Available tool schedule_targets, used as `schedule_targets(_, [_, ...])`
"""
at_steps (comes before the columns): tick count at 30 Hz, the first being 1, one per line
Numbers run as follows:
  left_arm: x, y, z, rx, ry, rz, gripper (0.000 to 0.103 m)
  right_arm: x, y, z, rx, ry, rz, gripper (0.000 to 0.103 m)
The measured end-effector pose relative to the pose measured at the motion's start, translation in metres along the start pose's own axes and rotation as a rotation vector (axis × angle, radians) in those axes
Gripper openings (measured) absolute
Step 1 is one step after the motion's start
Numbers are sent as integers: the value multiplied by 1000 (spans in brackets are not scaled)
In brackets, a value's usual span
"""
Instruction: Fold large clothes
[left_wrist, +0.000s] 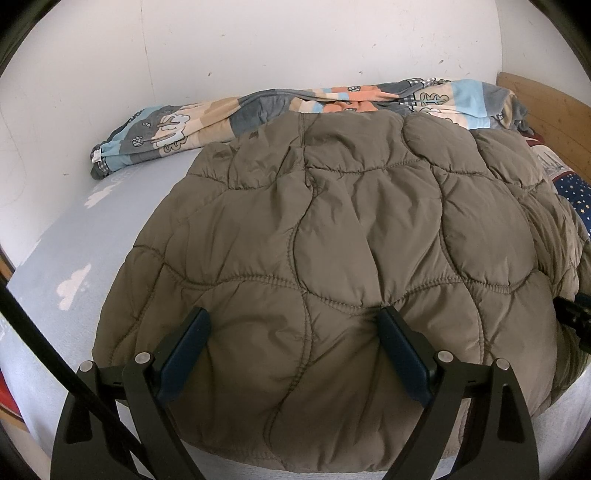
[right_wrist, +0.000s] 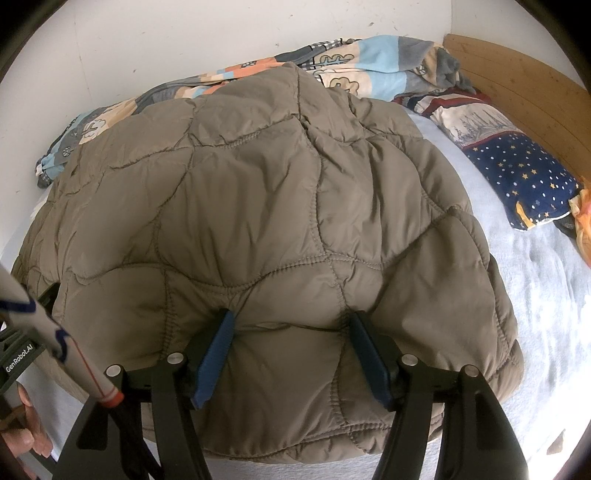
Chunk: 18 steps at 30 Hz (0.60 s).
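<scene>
The jacket (left_wrist: 332, 236) is lying spread across the bed (left_wrist: 48, 266), filling the middle of both frames, its quilted olive back facing up. Its near edge is running across the lower part of each frame, and its far end is reaching toward the upper middle, where it is overlapping a patterned quilt (left_wrist: 177, 125). So the long axis appears to be running away from both tools, bottom of frame to top.

The left tool (left_wrist: 293, 325) is sitting over the near part of the jacket, its jaws spread wide and gripping nothing; the blue pads (left_wrist: 400, 354) are resting on or just above the fabric, and I cannot tell which. The right tool (right_wrist: 290, 323) is doing the same in its own view, jaws wide apart and empty, its tips seeming to dent the padding a little. Both are standing at the near edge, side by side, neither clearly nearer. Any fold would likely be carrying this edge up the frame toward the far end.

The bed sheet is pale blue with white clouds. A starry pillow (right_wrist: 528, 184) is lying at the right of the right view, apart from the jacket. A wooden headboard (right_wrist: 524, 85) is curving across the upper right, and a white wall (left_wrist: 258, 48) is closing the top.
</scene>
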<state>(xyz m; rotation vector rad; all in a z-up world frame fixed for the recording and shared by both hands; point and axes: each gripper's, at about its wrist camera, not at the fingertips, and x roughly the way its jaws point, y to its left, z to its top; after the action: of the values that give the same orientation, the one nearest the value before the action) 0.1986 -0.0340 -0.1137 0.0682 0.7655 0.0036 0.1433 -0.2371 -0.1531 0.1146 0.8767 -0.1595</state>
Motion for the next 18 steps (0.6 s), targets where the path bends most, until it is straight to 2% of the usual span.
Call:
schedule_targets(3, [-7, 2, 4, -13, -16, -7, 92, -9, -1, 2, 18, -17, 1, 70])
schedule_targets(8, [-27, 12, 27, -72, -104, -58, 91, -48, -12, 19, 88, -199, 22, 70])
schedule_targets(10, [-24, 9, 38, -66, -104, -75, 91, -50, -10, 27, 85, -223, 16, 70])
schedule_targets(14, [5, 2, 54, -57, -3, -118, 91, -33, 2, 44, 85, -199, 27, 70])
schedule_targets(17, [29, -3, 51, -31, 80, -95, 92, -18, 13, 54, 61, -165, 3, 70])
schedule_targets(18, [34, -4, 51, -28, 90, -92, 92, -6, 16, 55, 61, -124, -2, 70])
